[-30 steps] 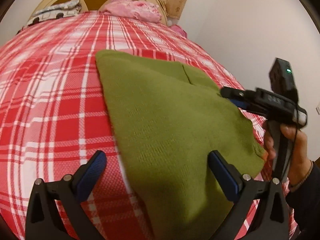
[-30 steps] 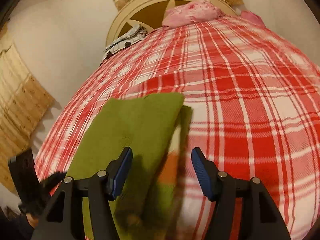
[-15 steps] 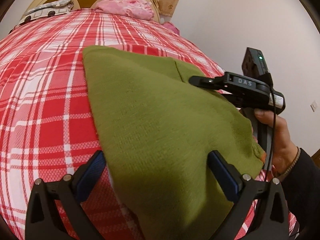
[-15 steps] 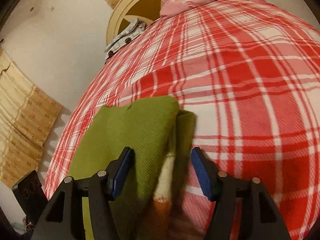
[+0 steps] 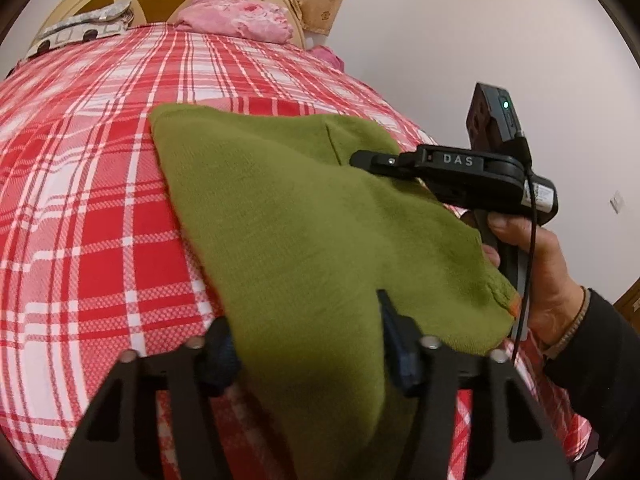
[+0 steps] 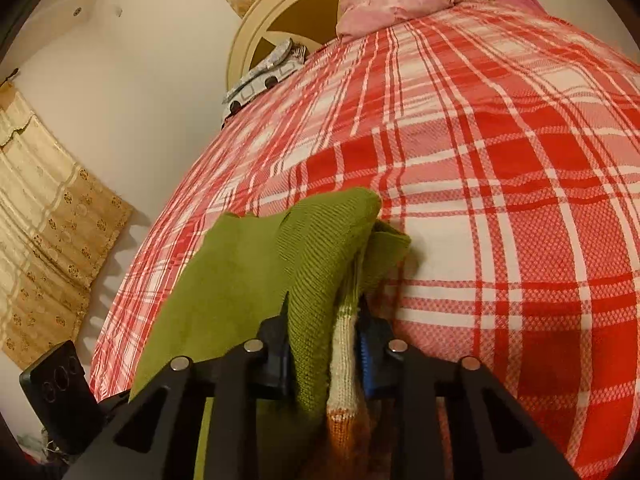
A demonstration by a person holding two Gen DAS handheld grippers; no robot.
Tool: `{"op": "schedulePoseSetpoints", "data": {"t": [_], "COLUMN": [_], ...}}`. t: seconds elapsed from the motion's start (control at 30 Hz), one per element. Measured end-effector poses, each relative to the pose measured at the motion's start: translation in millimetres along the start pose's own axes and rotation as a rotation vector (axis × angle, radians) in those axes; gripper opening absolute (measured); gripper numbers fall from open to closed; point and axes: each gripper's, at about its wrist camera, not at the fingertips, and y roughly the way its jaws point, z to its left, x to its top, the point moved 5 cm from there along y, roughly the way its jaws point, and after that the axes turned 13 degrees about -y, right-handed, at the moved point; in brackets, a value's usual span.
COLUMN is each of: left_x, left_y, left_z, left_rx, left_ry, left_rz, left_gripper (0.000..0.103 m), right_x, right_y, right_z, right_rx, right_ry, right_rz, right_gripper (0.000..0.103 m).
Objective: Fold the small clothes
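Observation:
A small olive-green knit garment (image 5: pixel 296 216) with a white and orange cuff lies on the red plaid bed (image 5: pixel 100 220). My left gripper (image 5: pixel 308 352) is shut on its near edge, and the cloth drapes over the fingers. My right gripper (image 6: pixel 324 344) is shut on the garment's near right edge (image 6: pixel 312 280), pinching green knit and the white and orange cuff (image 6: pixel 340 380). In the left wrist view the right gripper's black body (image 5: pixel 460 176) hovers over the garment's right side, held by a hand. The garment's far part rests flat on the bed.
A pink pillow (image 5: pixel 236 16) and a patterned grey pillow (image 5: pixel 80 30) lie against the round cream headboard (image 6: pixel 304 12). A white wall (image 5: pixel 480 40) runs along the bed's right side. A beige patterned curtain (image 6: pixel 44 236) hangs left of the bed.
Both grippers were open around the garment's near edge. They have now shut on it, and the cloth has bunched up between the right fingers.

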Motion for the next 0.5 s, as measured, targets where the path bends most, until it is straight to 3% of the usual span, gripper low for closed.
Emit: {"op": "schedulePoseSetpoints", "data": {"t": [0.17,0.5], "left_x": [-2,-21], "left_y": [-11,-64], "left_z": [-2,5], "left_rx": [0.013,0.026], "left_ry": [0.016,0.021], "left_rz": [-0.002,-0.040], "left_gripper": [0.045,0.043], "right_x": [3,-3], "right_y": [-14,-33], "right_z": [19,71], "right_rx": [-0.008,0.036], "right_ry": [-0.013,-0.043], "right_rz": [-0.043,-0.055], "right_gripper": [0.024,0.023]}}
